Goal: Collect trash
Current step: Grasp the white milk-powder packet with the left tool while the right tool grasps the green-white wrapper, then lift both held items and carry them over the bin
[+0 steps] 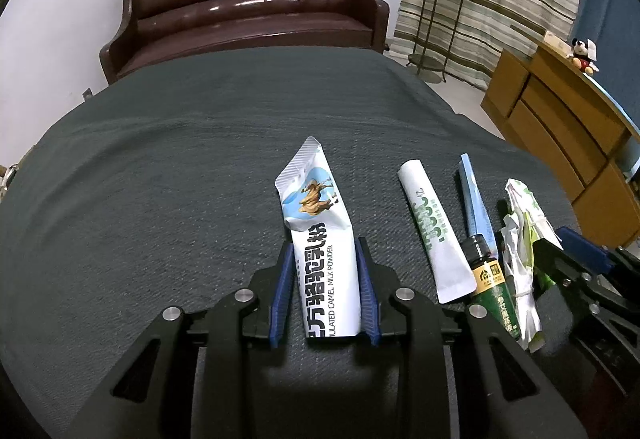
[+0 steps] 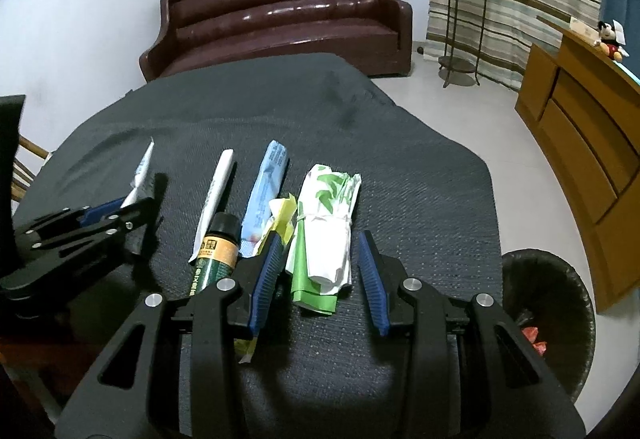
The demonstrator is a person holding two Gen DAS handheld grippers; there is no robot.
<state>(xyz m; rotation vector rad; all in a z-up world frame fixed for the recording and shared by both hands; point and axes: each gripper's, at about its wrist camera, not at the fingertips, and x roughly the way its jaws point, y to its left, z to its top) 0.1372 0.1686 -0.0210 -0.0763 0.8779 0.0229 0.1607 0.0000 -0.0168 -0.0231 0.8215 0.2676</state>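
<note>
Your left gripper point(image 1: 325, 287) points down at a slant over the dark grey cloth point(image 1: 160, 199), its blue pads closed against both edges of the white camel milk powder sachet point(image 1: 320, 235). The sachet's far end, w/ a camel picture, sticks out past the fingertips and looks raised off the cloth.

Right of it, in a row on the cloth: a white tube-shaped packet w/ green print point(image 1: 430, 227), then a pale blue sachet point(image 1: 476, 199), then a small green bottle w/ black cap point(image 1: 490, 275) lying just beside both (whether they touch, can't tell).

Next comes the crumpled white-and-green wrapper bundle point(image 2: 324, 231), bound w/ a thin band. Your right gripper point(image 2: 324, 273) is tilted down over it, jaws part open and straddling the bundle. Its left pad point(image 2: 266, 271) is right at the bundle's edge next to a yellowish scrap point(image 2: 282, 217); the right pad stands clear, cloth showing between. Nothing is gripped on this side.

Far right, on the pale floor beside the table edge, stands a dark woven bin point(image 2: 560, 303) w/ something red inside.

Behind the table: a brown leather sofa point(image 2: 288, 15), striped curtains, a plant on a stand.
</note>
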